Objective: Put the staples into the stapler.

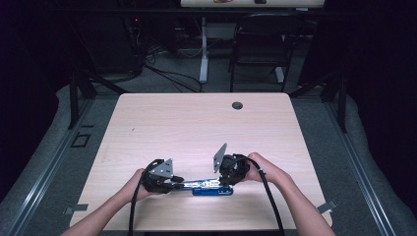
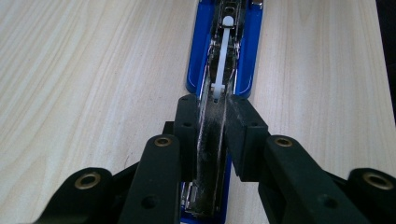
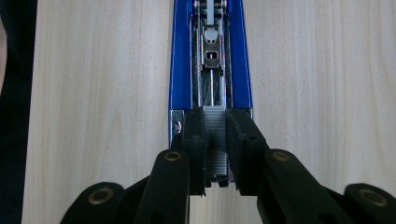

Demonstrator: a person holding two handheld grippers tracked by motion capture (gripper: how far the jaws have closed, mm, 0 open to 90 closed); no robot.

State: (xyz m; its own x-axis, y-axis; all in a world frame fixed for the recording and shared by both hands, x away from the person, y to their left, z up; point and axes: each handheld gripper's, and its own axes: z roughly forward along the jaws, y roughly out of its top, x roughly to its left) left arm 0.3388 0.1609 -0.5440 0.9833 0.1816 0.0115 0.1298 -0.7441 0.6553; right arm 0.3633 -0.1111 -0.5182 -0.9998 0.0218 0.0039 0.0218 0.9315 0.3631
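Note:
A blue stapler (image 1: 212, 191) lies opened flat near the table's front edge, between my two grippers. My left gripper (image 1: 178, 184) comes at it from the left. In the left gripper view the left gripper (image 2: 212, 116) is shut on the stapler's dark metal top arm (image 2: 210, 154), with the blue base (image 2: 247, 42) stretching away beyond. My right gripper (image 1: 227, 181) meets the stapler from the right. In the right gripper view the right gripper (image 3: 215, 126) is shut on a silver strip of staples (image 3: 215, 140) at the open end of the magazine channel (image 3: 211, 70).
The light wooden table (image 1: 196, 128) has a round cable hole (image 1: 237, 105) near its far edge. A black chair (image 1: 260, 44) and a white desk leg (image 1: 203, 49) stand on the floor beyond it. The person's forearms rest over the front edge.

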